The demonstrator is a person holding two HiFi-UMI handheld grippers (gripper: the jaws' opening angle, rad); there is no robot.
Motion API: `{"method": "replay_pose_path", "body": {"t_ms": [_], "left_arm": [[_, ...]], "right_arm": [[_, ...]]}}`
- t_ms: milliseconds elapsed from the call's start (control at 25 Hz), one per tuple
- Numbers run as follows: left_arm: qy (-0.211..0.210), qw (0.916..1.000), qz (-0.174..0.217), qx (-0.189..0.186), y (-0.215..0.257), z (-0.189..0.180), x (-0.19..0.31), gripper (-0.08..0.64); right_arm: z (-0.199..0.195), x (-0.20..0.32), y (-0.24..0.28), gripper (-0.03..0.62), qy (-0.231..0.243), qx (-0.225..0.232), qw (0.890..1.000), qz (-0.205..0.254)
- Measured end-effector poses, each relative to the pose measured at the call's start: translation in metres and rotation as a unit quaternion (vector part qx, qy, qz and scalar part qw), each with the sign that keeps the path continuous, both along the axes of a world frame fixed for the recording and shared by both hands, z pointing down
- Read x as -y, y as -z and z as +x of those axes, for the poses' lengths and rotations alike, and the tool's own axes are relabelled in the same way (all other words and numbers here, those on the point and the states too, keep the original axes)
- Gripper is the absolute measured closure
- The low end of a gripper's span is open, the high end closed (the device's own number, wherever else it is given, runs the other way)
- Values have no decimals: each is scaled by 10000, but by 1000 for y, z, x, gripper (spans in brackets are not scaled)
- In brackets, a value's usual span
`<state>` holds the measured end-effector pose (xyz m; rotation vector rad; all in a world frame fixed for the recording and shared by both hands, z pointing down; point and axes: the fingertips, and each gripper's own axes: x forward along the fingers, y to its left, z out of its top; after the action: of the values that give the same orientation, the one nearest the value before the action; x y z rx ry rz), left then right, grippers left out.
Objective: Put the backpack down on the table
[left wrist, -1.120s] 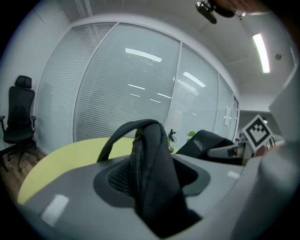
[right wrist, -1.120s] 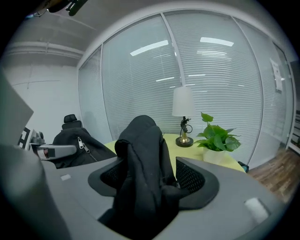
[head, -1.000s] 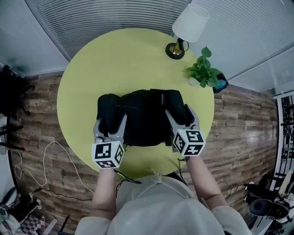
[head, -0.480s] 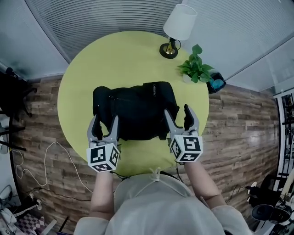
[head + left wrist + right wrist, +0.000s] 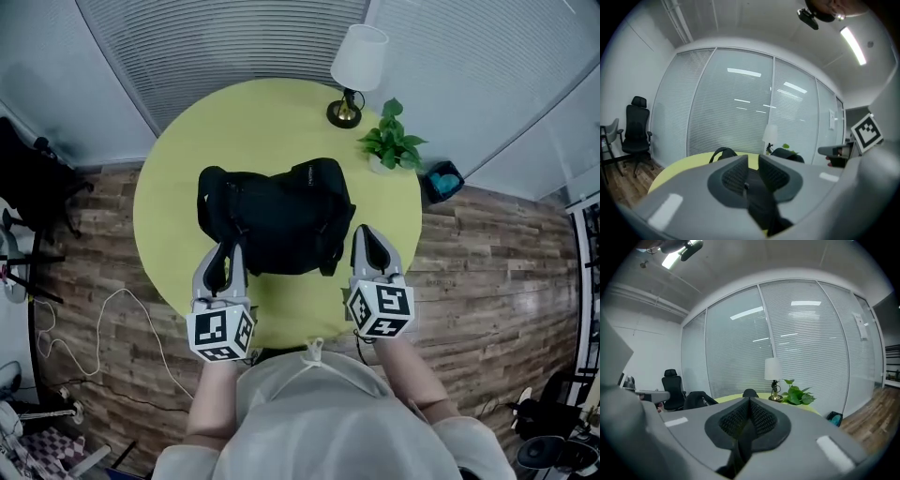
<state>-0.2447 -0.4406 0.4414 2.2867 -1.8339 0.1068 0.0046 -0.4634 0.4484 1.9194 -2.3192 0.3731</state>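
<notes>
**Backpack down, both claws clear of it**

Far left, above the near rim of the table: left gripper, jaws just now closing to a thin slit. Nothing caught between the pads. Aimed away from the body, toward the bag.

Directly ahead of it, under its tips at the near-left corner: backpack. Lying flat on the yellow top around mid-table, long axis running side to side across the head view. No strap or fabric in either grip, so set-down judged complete.

Right of the bag's near corner: right gripper, jaws just now closing and met pad to pad, empty. Likewise aimed forward, tips just beside the bag's right edge rather than over it.

Bag ahead of both claws, lying between their two lines. Left one marginally nearer.

Judged for any further move: only a retreat toward the body, straight back along each claw's own line, with no sideways sweep into the bag.

Farther right and beyond, well apart from the bag: plant and lamp by the far rim, out of the way.
</notes>
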Motion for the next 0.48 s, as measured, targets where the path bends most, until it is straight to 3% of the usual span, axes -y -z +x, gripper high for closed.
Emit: {"method": "replay_pose_path", "body": {"t_ms": [160, 480], "left_arm": [[-212, 9996, 141, 74, 19, 15, -24, 552], [-270, 9990, 310, 191, 41, 28, -52, 554]], "right_arm": [[0, -18, 6, 592, 147, 28, 9999, -18], [0, -40, 22, 592, 415, 58, 9991, 52]]}}
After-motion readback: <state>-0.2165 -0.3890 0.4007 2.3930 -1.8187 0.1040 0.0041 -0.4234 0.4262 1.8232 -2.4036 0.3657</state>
